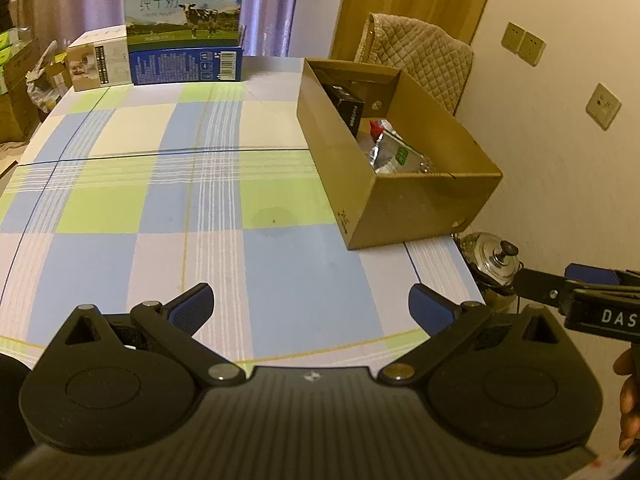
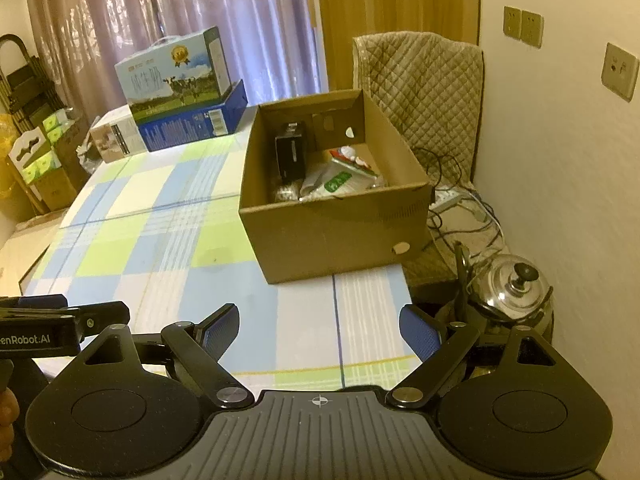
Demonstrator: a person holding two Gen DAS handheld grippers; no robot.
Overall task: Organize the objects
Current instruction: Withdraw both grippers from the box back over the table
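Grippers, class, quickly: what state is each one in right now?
Left gripper: open, holding nothing.
Right gripper: open, holding nothing.

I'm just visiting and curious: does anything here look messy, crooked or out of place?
Mostly tidy. The cardboard box sits at the table's corner, skewed to the checked pattern. Inside, a black box and crumpled plastic packaging lie jumbled. A faint round stain marks the cloth.

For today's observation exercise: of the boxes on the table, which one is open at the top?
The brown cardboard box by the table's right edge; its top is open, showing items inside. The milk carton and blue box are closed.
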